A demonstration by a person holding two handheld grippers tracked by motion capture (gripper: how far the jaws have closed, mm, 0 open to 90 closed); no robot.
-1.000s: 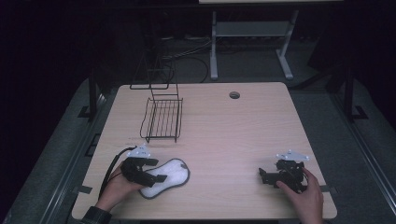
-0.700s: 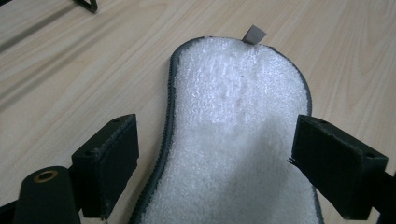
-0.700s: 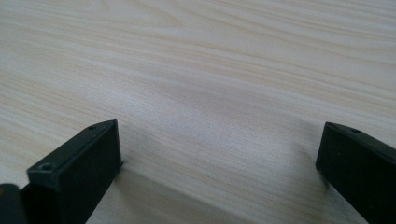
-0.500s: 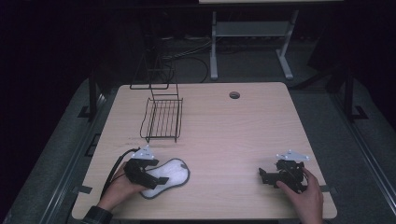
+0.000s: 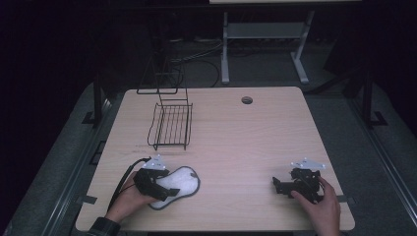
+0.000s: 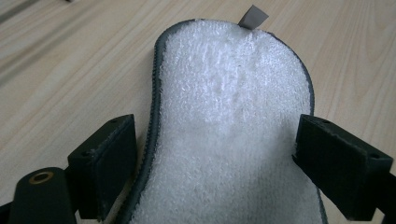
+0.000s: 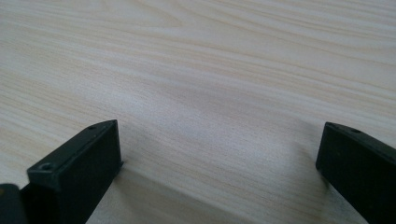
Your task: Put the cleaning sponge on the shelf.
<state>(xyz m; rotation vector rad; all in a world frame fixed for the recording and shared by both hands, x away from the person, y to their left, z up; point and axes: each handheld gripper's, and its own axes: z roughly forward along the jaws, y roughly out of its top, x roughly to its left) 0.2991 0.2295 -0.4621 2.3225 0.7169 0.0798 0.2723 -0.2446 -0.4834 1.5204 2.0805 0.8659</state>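
A white fluffy pad (image 5: 183, 180) with a grey rim, shaped like an insole, lies flat on the wooden table (image 5: 246, 142) near its front left. My left gripper (image 5: 161, 188) is open and low over the pad's near end. In the left gripper view the pad (image 6: 233, 112) runs away between the two black jaws of the left gripper (image 6: 219, 144), one jaw on each side of its waist, and a small grey tab (image 6: 252, 17) sticks out at its far end. My right gripper (image 5: 277, 186) is open at the front right. The right gripper (image 7: 222, 144) has bare wood between its jaws.
A black wire rack (image 5: 171, 125) stands at the back left of the table, with a taller wire frame behind it. A round cable hole (image 5: 247, 100) sits near the far edge. Beyond the table, a white stand (image 5: 260, 34) is on the dark floor.
My left gripper has crept a little to the right over the pad's near end. The right gripper and the pad have stayed put.
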